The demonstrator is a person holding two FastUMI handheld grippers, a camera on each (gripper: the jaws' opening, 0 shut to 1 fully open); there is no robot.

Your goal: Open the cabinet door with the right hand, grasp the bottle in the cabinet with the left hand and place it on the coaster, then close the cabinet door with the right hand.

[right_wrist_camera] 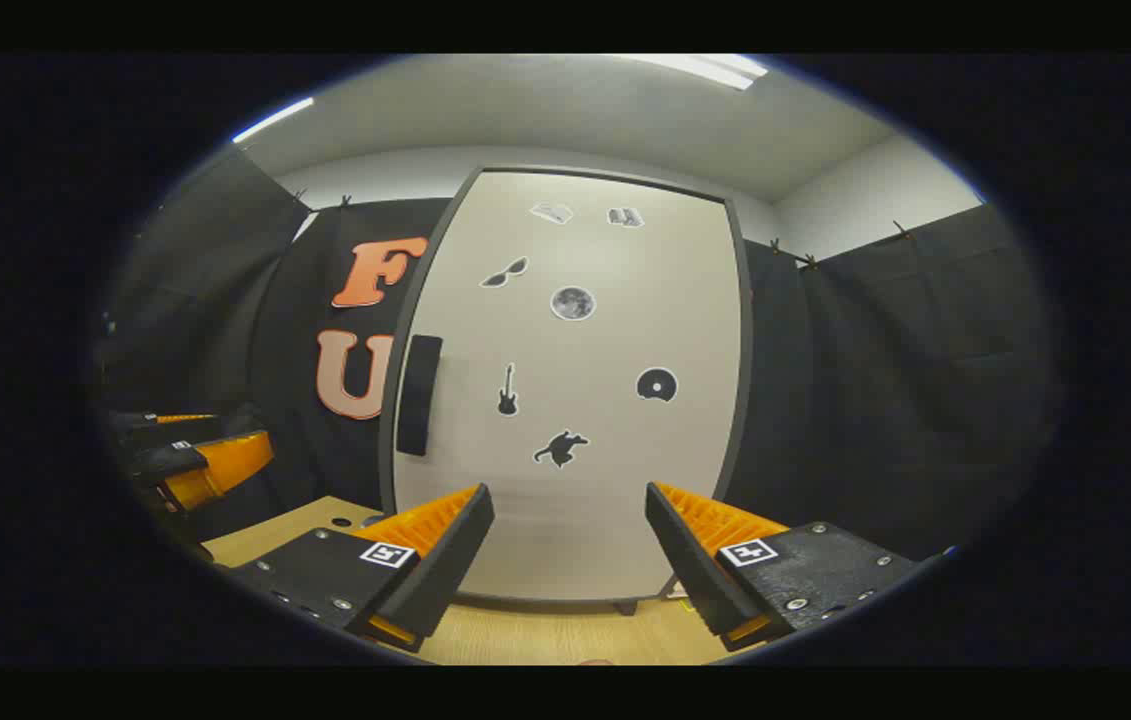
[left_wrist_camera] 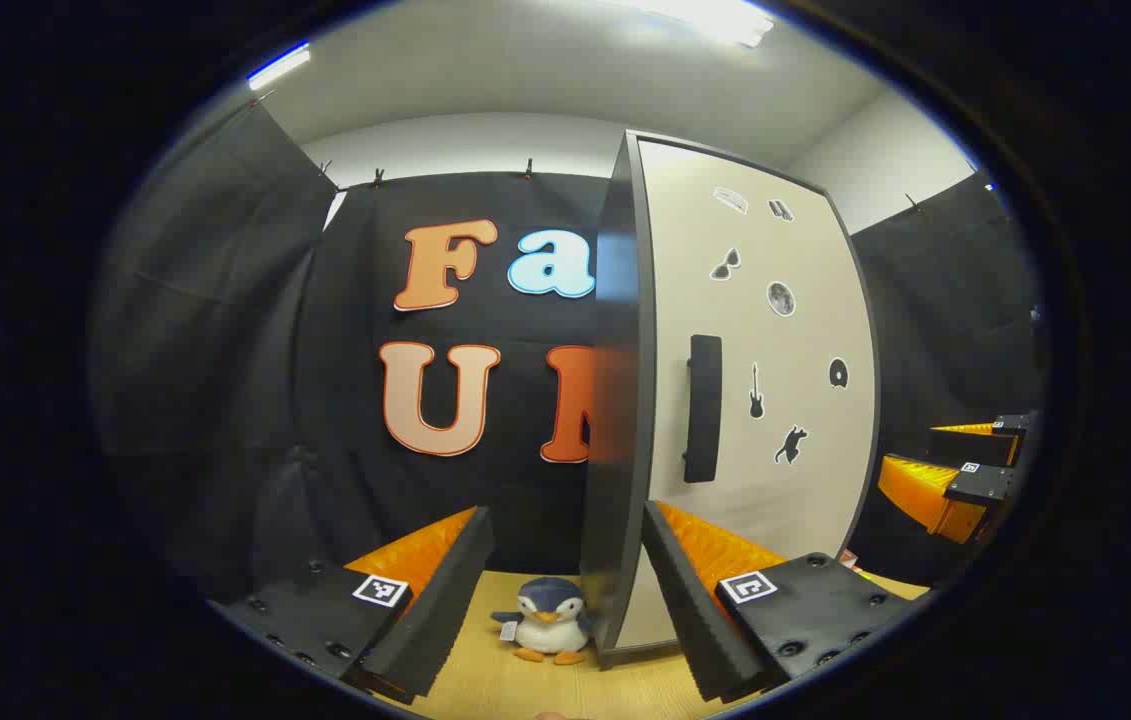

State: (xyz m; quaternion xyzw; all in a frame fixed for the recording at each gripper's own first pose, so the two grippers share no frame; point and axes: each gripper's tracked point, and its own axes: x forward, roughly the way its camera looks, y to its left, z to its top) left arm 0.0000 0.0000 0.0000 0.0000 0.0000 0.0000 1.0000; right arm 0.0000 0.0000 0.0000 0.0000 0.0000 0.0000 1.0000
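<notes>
The cabinet stands on the wooden table with its white, sticker-covered door closed, so the inside is hidden. A black vertical handle sits at the door's left edge. It also appears in the left gripper view as the handle, beside the cabinet's dark side panel. My right gripper is open and faces the door from a short distance, to the right of the handle. My left gripper is open and points at the cabinet's front left corner, holding nothing.
A small penguin plush sits on the table against the cabinet's left corner. The other gripper shows at each view's edge: the right gripper and the left gripper. Black cloth walls close in the booth.
</notes>
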